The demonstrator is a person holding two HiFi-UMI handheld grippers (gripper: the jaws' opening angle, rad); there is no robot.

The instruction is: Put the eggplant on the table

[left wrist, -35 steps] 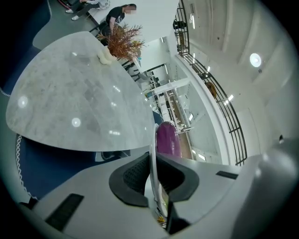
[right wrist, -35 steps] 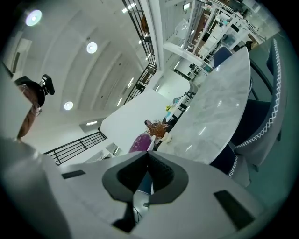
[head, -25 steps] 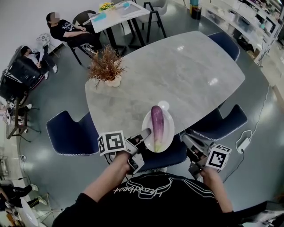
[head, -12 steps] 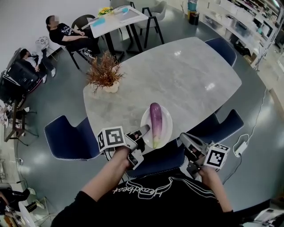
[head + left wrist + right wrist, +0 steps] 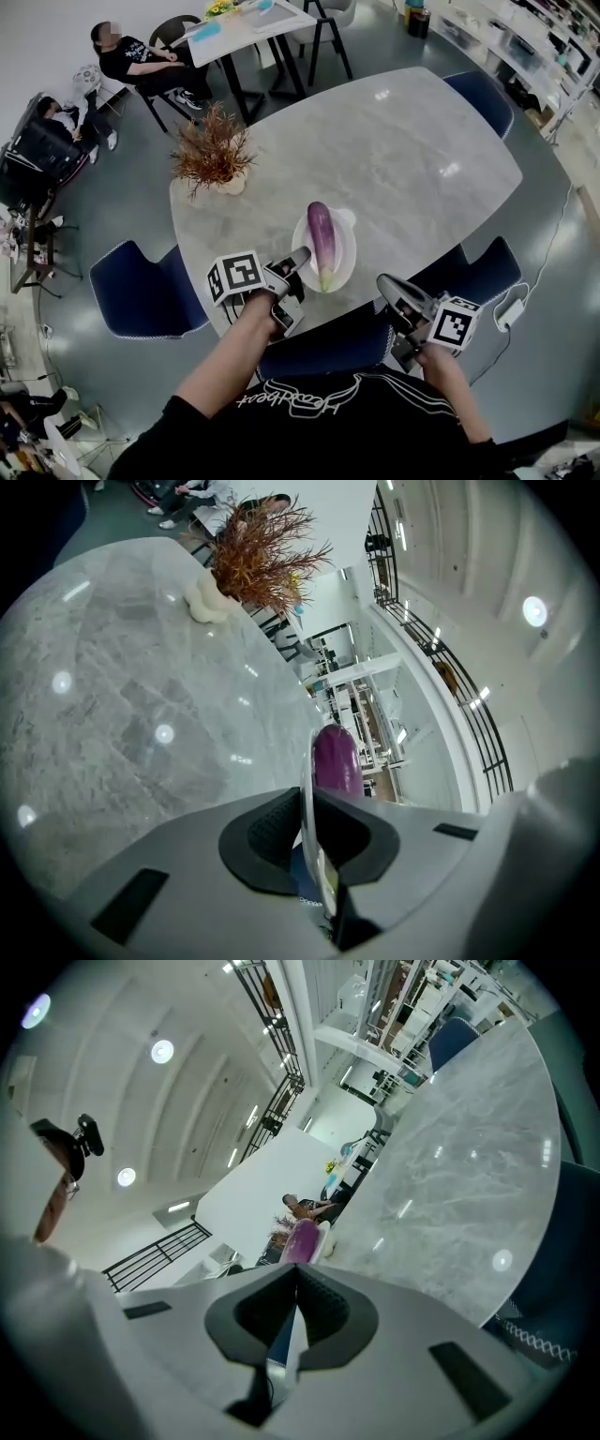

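Observation:
A long purple eggplant point(image 5: 322, 239) lies on a white plate point(image 5: 347, 251) over the near edge of the grey marble table point(image 5: 412, 159). My left gripper point(image 5: 300, 256) is shut on the plate's left rim. In the left gripper view the plate point(image 5: 307, 785) runs edge-on between the pads, with the eggplant point(image 5: 335, 757) behind it. My right gripper point(image 5: 382, 281) hangs off the table's near edge, right of the plate, shut and holding nothing. In the right gripper view the gripper point(image 5: 296, 1274) points at the eggplant point(image 5: 302, 1239).
A dried plant in a white vase point(image 5: 214, 150) stands at the table's left end. Blue chairs point(image 5: 141, 291) point(image 5: 473, 272) point(image 5: 483, 94) ring the table, one point(image 5: 328, 347) just below the plate. Seated people point(image 5: 141, 66) and another table are at the back left.
The left gripper has carried the plate with the eggplant forward, farther in over the table. The right gripper has moved forward too, still off the table edge.

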